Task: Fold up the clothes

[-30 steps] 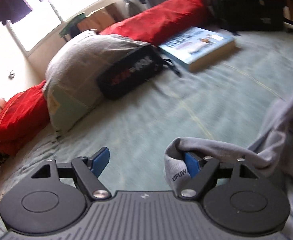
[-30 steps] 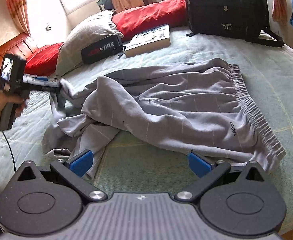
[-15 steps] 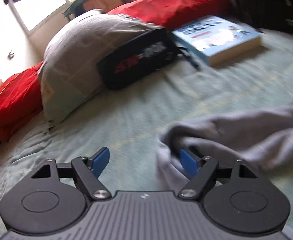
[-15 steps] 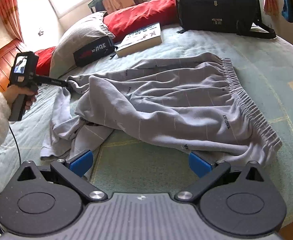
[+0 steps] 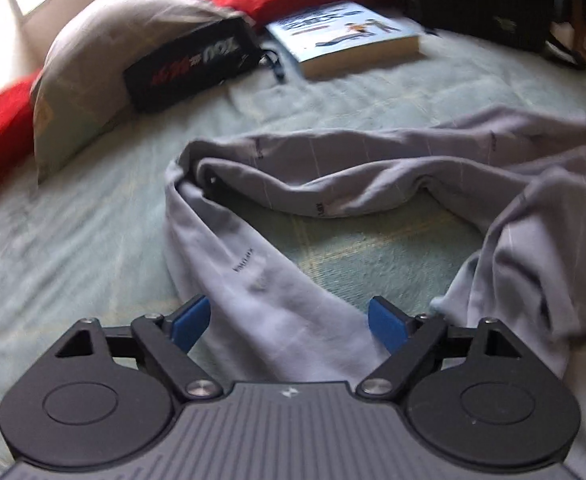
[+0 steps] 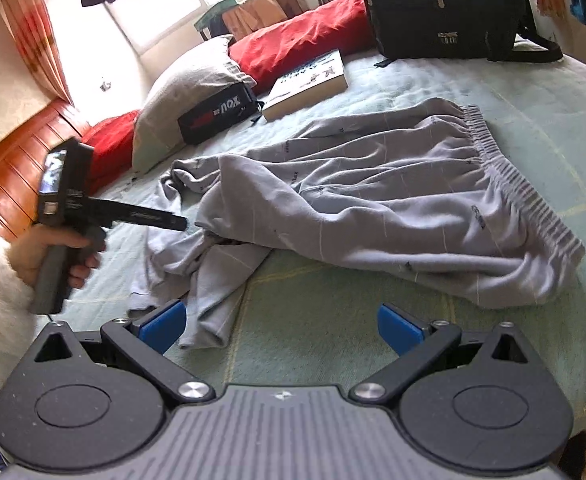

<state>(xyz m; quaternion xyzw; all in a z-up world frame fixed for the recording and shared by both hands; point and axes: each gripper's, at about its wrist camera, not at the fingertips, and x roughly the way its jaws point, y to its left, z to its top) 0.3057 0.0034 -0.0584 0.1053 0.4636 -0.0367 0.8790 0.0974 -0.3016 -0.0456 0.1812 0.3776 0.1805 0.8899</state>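
The left gripper, jaws just widened, straddles a crumpled leg of the pale grey elastic-waist trousers without pinching; they sprawl unfolded on the green bedspread, nearly everything left; the right gripper gapes empty

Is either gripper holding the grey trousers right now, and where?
Neither. The left gripper has just opened, a leg of the grey trousers lying loose between its fingers. The right gripper is open over bare bed.
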